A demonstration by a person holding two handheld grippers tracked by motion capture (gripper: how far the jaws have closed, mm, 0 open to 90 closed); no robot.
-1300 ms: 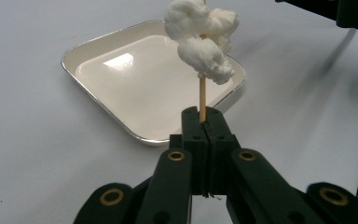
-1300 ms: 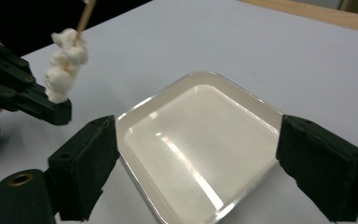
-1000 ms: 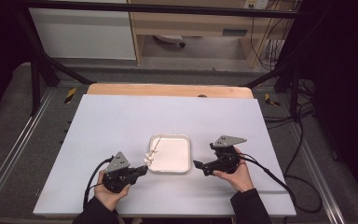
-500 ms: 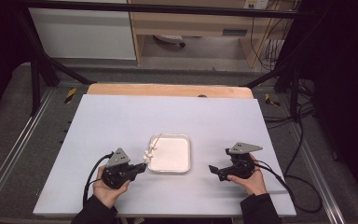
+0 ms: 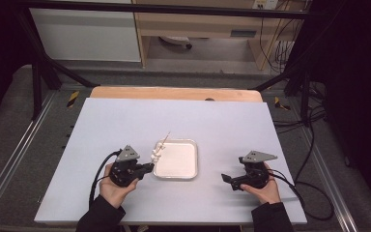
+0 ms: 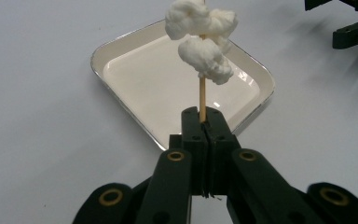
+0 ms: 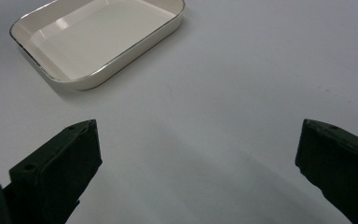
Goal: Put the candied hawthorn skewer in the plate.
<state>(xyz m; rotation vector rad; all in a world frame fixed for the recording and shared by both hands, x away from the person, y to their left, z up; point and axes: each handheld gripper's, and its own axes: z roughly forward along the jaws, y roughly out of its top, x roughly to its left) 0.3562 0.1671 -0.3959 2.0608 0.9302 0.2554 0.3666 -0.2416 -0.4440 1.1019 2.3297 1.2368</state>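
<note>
- High view: your left gripper (image 5: 147, 167) holds the skewer (image 5: 160, 148) over the tray's (image 5: 189, 166) left rim; your right gripper (image 5: 227, 179) waits well right of the tray.
- Left gripper view: jaws clamp the thin, brittle stick's base; the soft marshmallows (image 6: 204, 42) look light. Its top is cut off.
- Right gripper view: jaws gape, empty.

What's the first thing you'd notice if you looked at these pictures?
Probably the wooden skewer with fluffy white lumps on it, pinched in the left gripper and poking up over the near left corner of a cream tray. Off to the right, the right gripper waits with its jaws wide apart.
</note>
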